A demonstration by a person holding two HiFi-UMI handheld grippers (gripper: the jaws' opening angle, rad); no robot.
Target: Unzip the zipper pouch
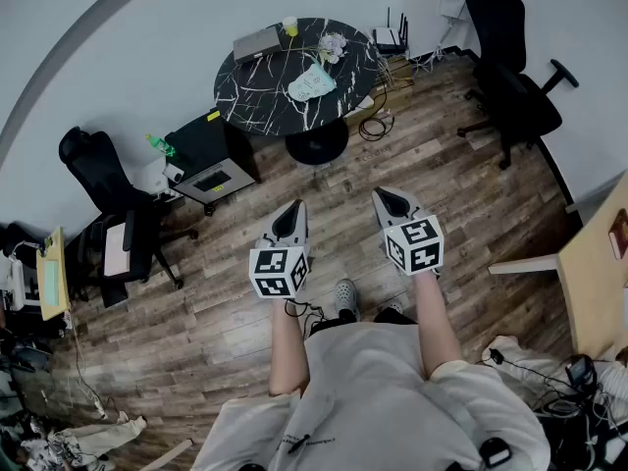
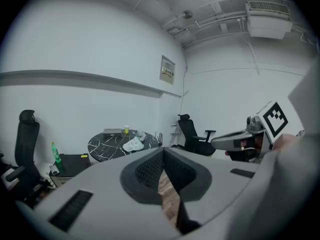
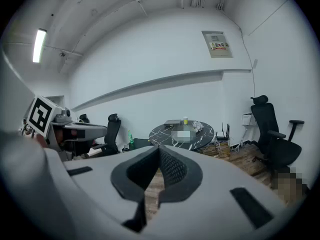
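The round black desk (image 1: 257, 94) stood well across the wooden floor (image 1: 196, 307), with the pale zipper pouch (image 1: 312, 84) lying on it. The left gripper (image 1: 293, 208) and right gripper (image 1: 385, 198) were both closed on nothing. Unzipping seemingly hadn't begun; the next move called for approaching the desk.

- The left gripper (image 1: 294, 207) is held out ahead of the person's body, tips pointing forward, its jaws pressed together with nothing between them.
- The right gripper (image 1: 382, 197) is held near it, apart and roughly parallel, its jaws likewise closed and empty.
- The bare left forearm (image 1: 285, 346) and right forearm (image 1: 438, 327) reach forward from pale short sleeves.
- The left marker cube (image 1: 280, 271) and right marker cube (image 1: 414, 244) sit at the rear of the grippers, over the hands.
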